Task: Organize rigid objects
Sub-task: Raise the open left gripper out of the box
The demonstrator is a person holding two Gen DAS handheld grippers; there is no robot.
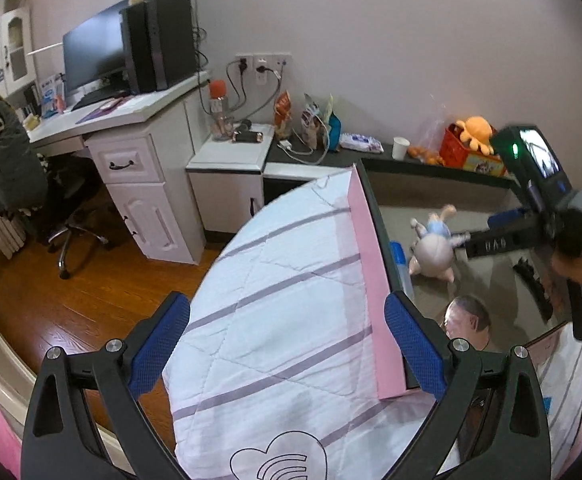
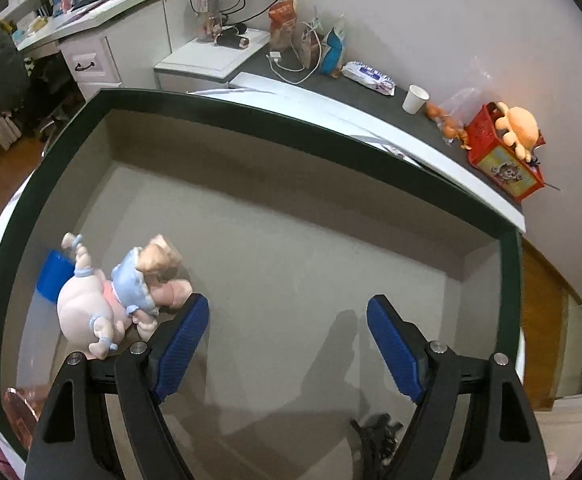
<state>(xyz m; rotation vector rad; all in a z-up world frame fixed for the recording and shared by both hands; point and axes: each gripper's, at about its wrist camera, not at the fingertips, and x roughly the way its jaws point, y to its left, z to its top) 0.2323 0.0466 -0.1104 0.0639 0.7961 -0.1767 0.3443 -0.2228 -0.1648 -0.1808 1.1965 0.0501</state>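
A grey fabric box with a dark green rim (image 2: 251, 116) sits on the bed. Inside it lies a baby doll (image 2: 107, 300) in pale blue clothes, against a blue-capped container (image 2: 53, 272). My right gripper (image 2: 289, 340) hangs open over the box floor with nothing between its pads, and the doll is just left of its left finger. A black bristly item (image 2: 375, 432) lies under it. In the left wrist view my left gripper (image 1: 287, 344) stands wide open and empty above the striped white quilt (image 1: 291, 280), left of the box wall (image 1: 375, 216). The doll (image 1: 435, 244) and right gripper (image 1: 479, 232) show there too.
Behind the box runs a dark shelf (image 2: 371, 92) with snack bags, a wipes pack, a paper cup (image 2: 415, 99) and a red box holding an orange plush (image 2: 507, 148). A white desk (image 1: 139, 152) with a monitor, an office chair (image 1: 63, 208) and wooden floor lie left.
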